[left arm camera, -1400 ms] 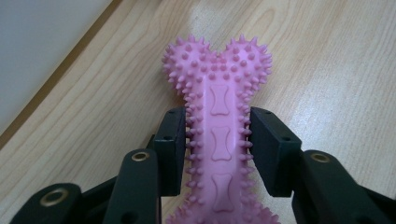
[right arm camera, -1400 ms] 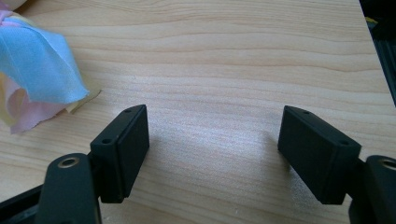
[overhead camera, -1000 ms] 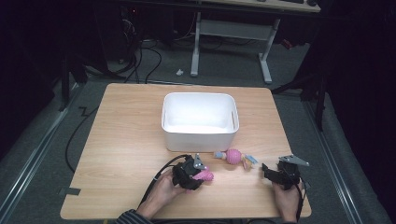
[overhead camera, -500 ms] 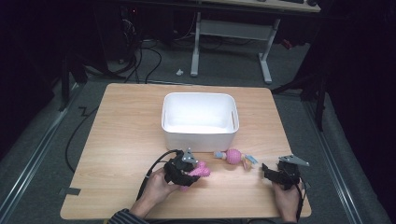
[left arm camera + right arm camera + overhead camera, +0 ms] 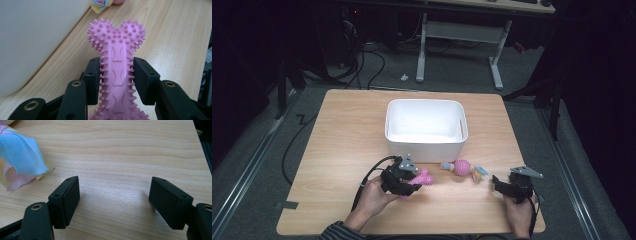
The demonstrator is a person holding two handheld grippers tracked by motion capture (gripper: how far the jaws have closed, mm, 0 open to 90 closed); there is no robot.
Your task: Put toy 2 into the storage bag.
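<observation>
- The white tub (image 5: pixel 426 129) stands mid-worktop (image 5: pixel 342 130); everything else sits on the person's side of it.
- The left gripper (image 5: pixel 408 181), just in front of the tub's near-left corner, has its fingers (image 5: pixel 93 80) clamped on the shaft of a pink spiky bone toy (image 5: pixel 117 62). In the left gripper view the toy's knobbed end points past the fingers and its lower end is cut off by the picture's edge.
- From the high view only a bit of that toy (image 5: pixel 423 178) pokes out beyond the gripper; the left hand (image 5: pixel 372 197) covers the rest.
- In front of the tub's near-right corner lies a small pink ball toy with pastel cloth tails (image 5: pixel 462 167); its detail is too small to read from above.
- The right gripper (image 5: pixel 501 183) sits well right of the tub's near side, fingers (image 5: pixel 65 200) spread wide with bare wood between them.
- In the right gripper view a blue, yellow and pink cloth tail (image 5: pixel 20 160) shows at the upper left, cropped by the edge, apart from the fingers.
- The right hand (image 5: pixel 519 212) is partly cut off at the bottom.
</observation>
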